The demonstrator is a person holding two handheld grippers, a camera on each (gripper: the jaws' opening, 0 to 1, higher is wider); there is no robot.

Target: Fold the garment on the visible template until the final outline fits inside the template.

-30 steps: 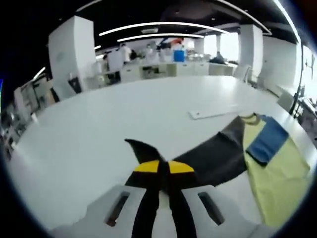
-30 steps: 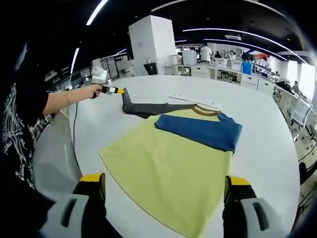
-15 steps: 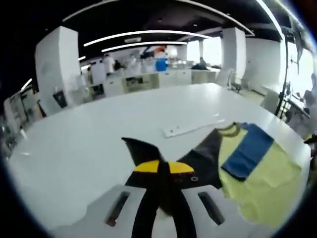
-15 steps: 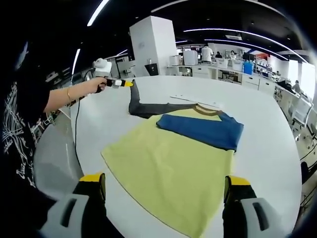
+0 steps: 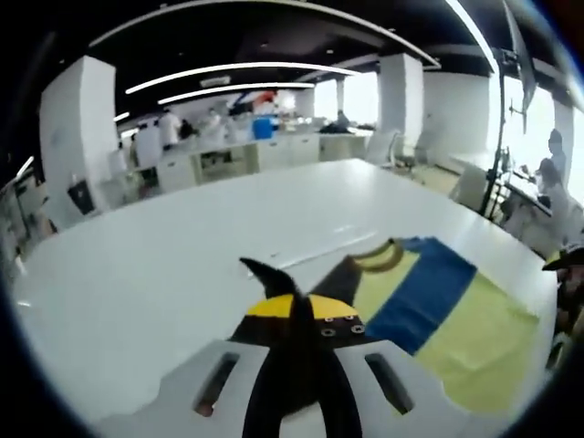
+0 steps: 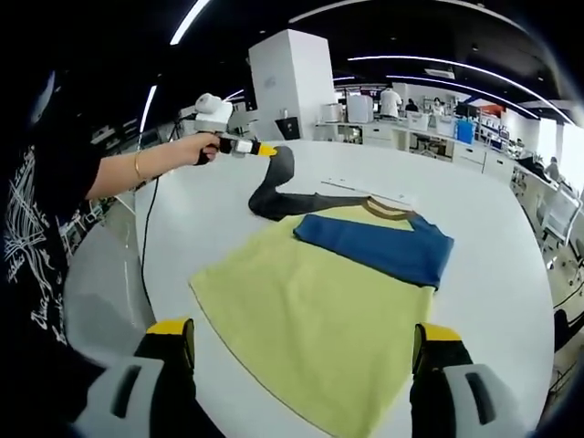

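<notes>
A yellow shirt (image 6: pixel 319 301) lies flat on the white table (image 6: pixel 493 237), its blue sleeve (image 6: pixel 379 242) folded across the chest below the brown collar (image 6: pixel 385 209). My left gripper (image 5: pixel 301 310) is shut on the cuff of the dark grey sleeve (image 5: pixel 339 278) and holds it lifted above the table. From the right gripper view, that left gripper (image 6: pixel 265 149) is held in a person's hand at the upper left, the dark grey sleeve (image 6: pixel 274 187) hanging from it down to the shirt. My right gripper (image 6: pixel 301 351) stands open over the shirt's near hem, holding nothing.
A thin white strip (image 6: pixel 365 190) lies on the table just beyond the collar. The person's arm (image 6: pixel 137 173) and black shirt (image 6: pixel 36 237) fill the left side. Desks, pillars and people stand far behind the table (image 5: pixel 137 274).
The left gripper has carried the dark sleeve up and toward the shirt body; the sleeve now hangs steeply instead of lying stretched out. The right gripper has stayed still.
</notes>
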